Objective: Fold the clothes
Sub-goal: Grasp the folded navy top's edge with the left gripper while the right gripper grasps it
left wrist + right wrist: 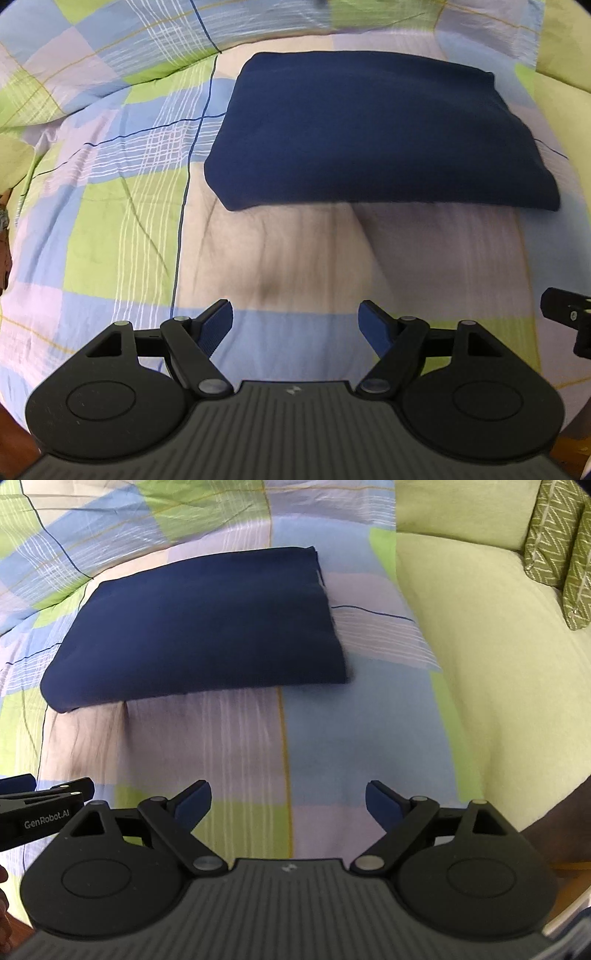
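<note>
Both the left gripper (295, 325) and the right gripper (288, 805) have wide open, empty jaws, so poking the folded blue cloth (369, 129) ahead of them could mess up its neat fold.

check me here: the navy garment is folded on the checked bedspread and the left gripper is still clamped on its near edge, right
Not quite. The navy garment does lie folded on the checked bedspread, but the left gripper is open and holds nothing, with its fingers apart and short of the near edge. The left wrist view shows this.
</note>
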